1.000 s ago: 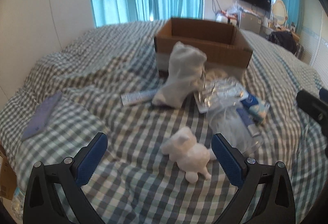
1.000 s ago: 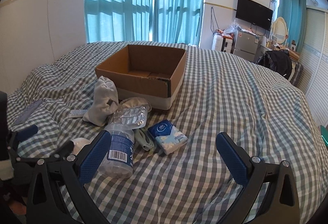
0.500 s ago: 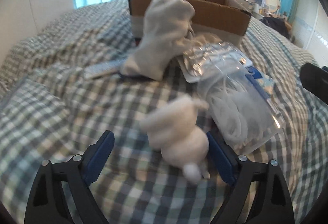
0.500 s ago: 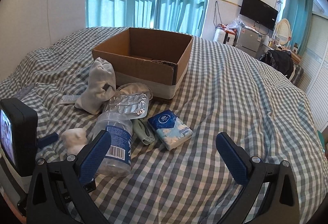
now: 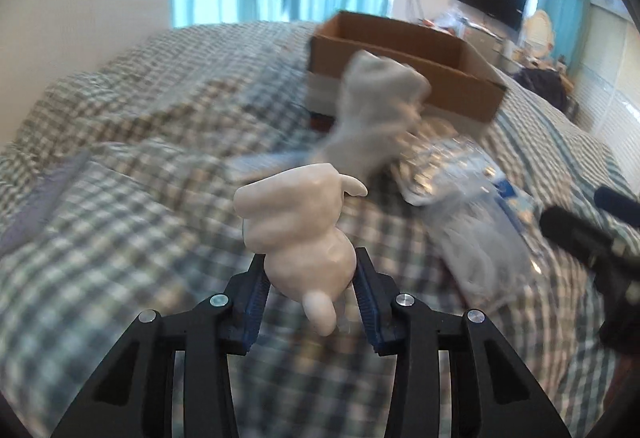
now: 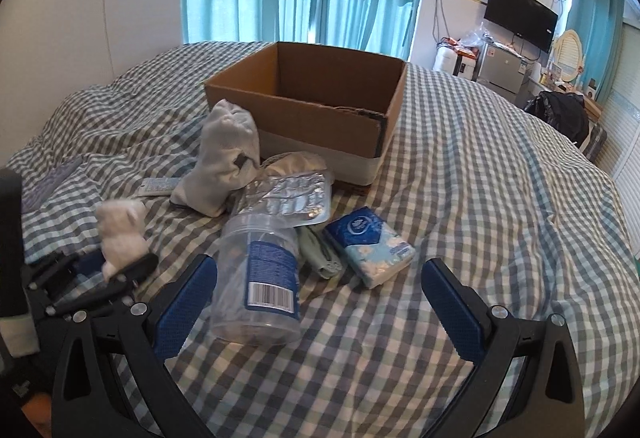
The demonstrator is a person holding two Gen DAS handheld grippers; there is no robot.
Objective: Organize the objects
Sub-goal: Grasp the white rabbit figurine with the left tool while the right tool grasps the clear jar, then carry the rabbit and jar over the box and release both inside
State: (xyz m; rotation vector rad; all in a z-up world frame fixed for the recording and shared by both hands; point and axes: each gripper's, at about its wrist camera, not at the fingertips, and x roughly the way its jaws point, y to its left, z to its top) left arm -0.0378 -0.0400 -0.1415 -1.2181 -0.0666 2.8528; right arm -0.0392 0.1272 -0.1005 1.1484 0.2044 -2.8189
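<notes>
The left hand-held gripper has just been closing, and its blue pads now press both sides of a small white plush animal, held above the checked bed cover. The right hand-held gripper hangs wide open with nothing gripped, a clear plastic jar lying by its left finger. Just beyond lie a blue tissue pack, a foil blister pack and a grey drawstring pouch, which leans beside the open cardboard box.

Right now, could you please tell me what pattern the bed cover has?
The bed cover has a grey-green and white check, clearest in the right wrist view.
</notes>
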